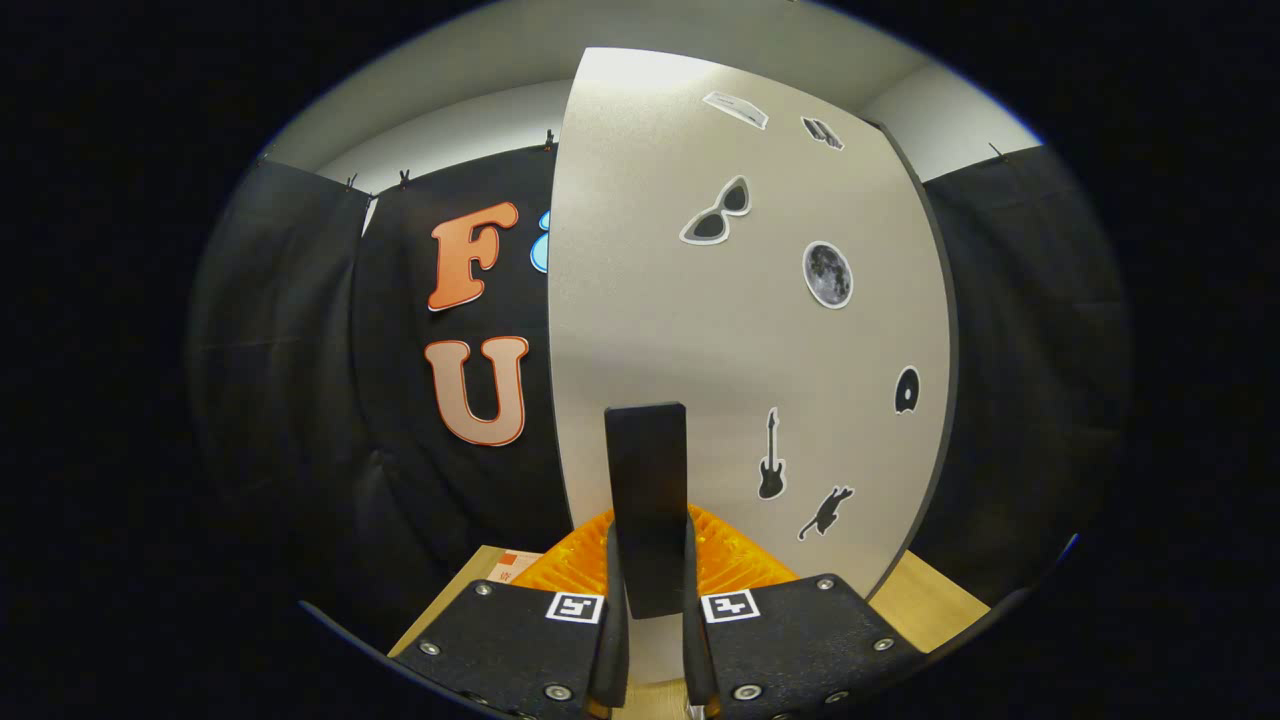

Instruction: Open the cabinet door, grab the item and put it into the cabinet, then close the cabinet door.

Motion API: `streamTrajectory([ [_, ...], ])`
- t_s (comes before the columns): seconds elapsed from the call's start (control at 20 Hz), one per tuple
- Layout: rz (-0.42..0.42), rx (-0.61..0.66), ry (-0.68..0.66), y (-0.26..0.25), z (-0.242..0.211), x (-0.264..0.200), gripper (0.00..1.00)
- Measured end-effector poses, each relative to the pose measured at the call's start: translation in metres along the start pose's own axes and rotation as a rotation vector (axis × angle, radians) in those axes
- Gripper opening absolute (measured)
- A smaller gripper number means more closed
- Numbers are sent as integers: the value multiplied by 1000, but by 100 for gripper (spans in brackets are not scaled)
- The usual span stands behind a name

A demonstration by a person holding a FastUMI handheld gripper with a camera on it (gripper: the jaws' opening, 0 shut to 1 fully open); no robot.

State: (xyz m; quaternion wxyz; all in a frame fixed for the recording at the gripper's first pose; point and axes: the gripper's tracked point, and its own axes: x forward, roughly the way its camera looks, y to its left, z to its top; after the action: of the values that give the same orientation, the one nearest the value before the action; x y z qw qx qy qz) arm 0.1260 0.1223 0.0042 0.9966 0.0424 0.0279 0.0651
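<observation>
The cabinet door (pixel 690 330) is a pale grey panel with several stickers on it, standing straight ahead of me and close. A dark, upright bar handle (pixel 645 450) sticks out from the door's lower part. My gripper (pixel 652 560) is shut on this handle, one finger pressing on each side of its lower end. The door's right edge (pixel 940 380) shows as a dark rim. The inside of the cabinet and the item are hidden.
A light wooden tabletop (pixel 935 600) runs under the door and the fingers. A small card (pixel 518 565) lies on it, left of the fingers. Black cloth hangs on both sides of the door.
</observation>
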Motion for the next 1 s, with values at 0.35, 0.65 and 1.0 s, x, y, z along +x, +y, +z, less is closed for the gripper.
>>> streamTrajectory([
  [0.35,-41,39,23,-33,-4,-43,18],
  [0.65,-67,69,19,-54,-9,-73,16],
  [1.0,-138,93,16,-108,-12,-126,15],
])
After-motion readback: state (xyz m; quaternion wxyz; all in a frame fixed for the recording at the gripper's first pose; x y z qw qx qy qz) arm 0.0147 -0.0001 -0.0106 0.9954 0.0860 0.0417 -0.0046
